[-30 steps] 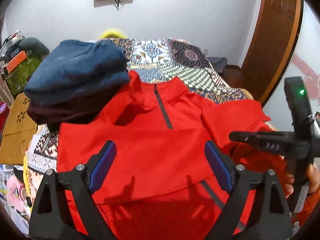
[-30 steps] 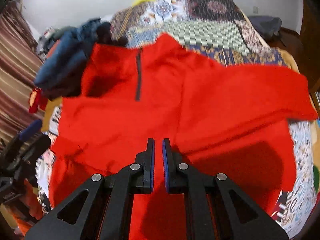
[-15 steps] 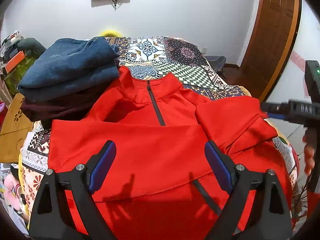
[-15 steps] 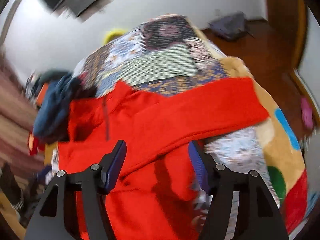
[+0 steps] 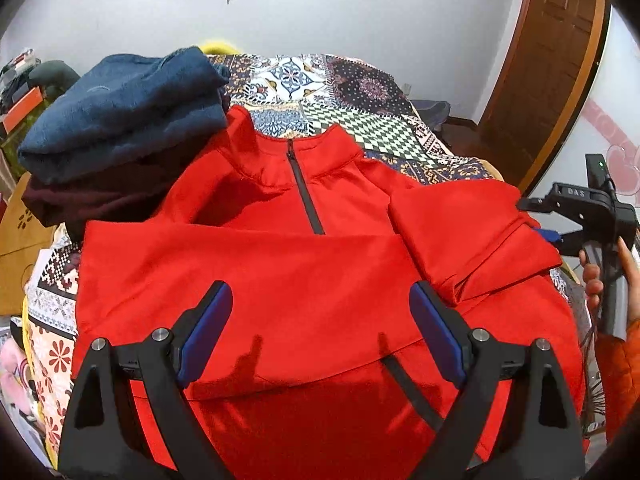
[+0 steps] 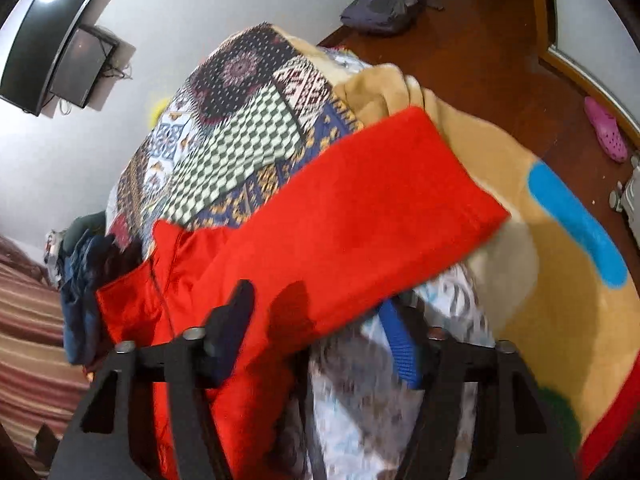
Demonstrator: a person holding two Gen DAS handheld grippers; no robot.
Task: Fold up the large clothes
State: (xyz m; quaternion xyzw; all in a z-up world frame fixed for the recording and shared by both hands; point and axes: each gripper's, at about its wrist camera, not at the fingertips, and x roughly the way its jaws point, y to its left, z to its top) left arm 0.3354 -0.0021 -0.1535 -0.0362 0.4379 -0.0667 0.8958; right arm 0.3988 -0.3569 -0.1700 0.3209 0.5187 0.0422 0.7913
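Observation:
A red zip-neck pullover lies front up on the patterned bedspread. One sleeve is folded flat across its chest. The other sleeve lies doubled over at the bed's right side. My left gripper hovers open over the lower chest, with nothing between its fingers. My right gripper sits at the sleeve's lower edge. Its jaws are closing with red fabric between them, one finger above the cloth and the blue pad below, still well apart. From the left wrist, the right gripper shows at the sleeve's outer edge, held by a hand.
A stack of folded blue and maroon clothes sits at the back left of the bed. A tan blanket hangs over the bed's right side. A grey bag and a pink slipper lie on the wooden floor. A brown door stands at the right.
My right gripper swung from over the pullover's middle out to its right sleeve edge, rolled, and went from shut to open. The left gripper has hardly moved.

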